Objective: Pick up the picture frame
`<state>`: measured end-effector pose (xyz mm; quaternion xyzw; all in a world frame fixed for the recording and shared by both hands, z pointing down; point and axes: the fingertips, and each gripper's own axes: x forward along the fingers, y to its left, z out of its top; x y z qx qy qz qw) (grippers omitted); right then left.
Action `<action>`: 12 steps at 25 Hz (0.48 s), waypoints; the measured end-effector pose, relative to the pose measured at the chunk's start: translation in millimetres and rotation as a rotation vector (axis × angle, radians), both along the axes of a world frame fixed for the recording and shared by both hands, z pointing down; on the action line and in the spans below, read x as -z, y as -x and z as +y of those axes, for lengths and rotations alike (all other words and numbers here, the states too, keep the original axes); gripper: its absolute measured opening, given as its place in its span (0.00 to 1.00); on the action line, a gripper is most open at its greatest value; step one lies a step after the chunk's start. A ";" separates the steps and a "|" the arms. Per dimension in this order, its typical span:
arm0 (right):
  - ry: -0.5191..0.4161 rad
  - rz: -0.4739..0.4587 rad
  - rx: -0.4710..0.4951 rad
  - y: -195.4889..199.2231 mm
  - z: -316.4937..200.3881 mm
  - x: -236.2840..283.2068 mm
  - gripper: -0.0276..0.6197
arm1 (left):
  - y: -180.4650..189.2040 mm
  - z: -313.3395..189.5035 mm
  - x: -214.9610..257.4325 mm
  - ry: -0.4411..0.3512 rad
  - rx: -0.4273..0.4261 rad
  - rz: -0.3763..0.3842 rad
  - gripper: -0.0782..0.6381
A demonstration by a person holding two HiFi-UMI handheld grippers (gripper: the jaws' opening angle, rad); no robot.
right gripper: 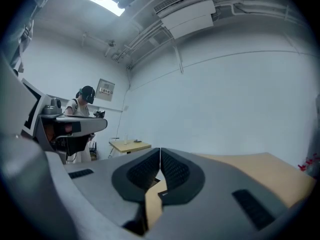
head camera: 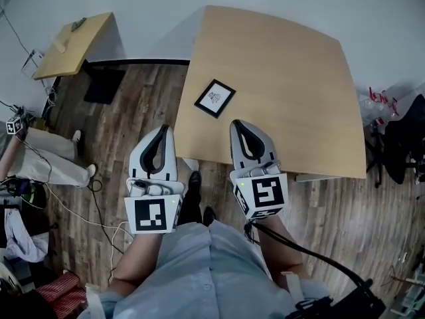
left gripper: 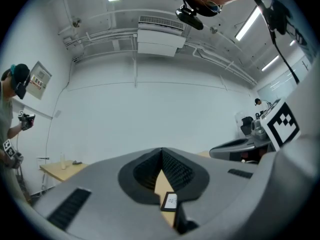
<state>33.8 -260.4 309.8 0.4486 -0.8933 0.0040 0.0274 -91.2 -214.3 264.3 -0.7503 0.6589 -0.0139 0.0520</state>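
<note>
None of the pickup is done — the picture frame [head camera: 214, 98] lies untouched on the table [head camera: 292, 78]. The left gripper [head camera: 161, 131] and right gripper [head camera: 239, 125] hang short of it, jaws together, empty.

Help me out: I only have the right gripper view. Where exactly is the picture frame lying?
Observer: In the head view, the picture frame lies flat on the wooden table, near its left edge and turned diagonally.
Operator: Is either gripper on it?
Observer: No. The right gripper is over the table's near edge, short of the frame, and nothing touches the frame.
Operator: And the left gripper, open or shut?
Observer: In its own view, the left gripper has its jaws shut together with nothing between them.
</note>
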 end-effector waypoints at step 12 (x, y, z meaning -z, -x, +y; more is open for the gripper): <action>0.046 0.045 0.040 30.4 -74.4 -16.4 0.05 | 22.8 -82.8 -7.7 0.036 -0.015 0.047 0.11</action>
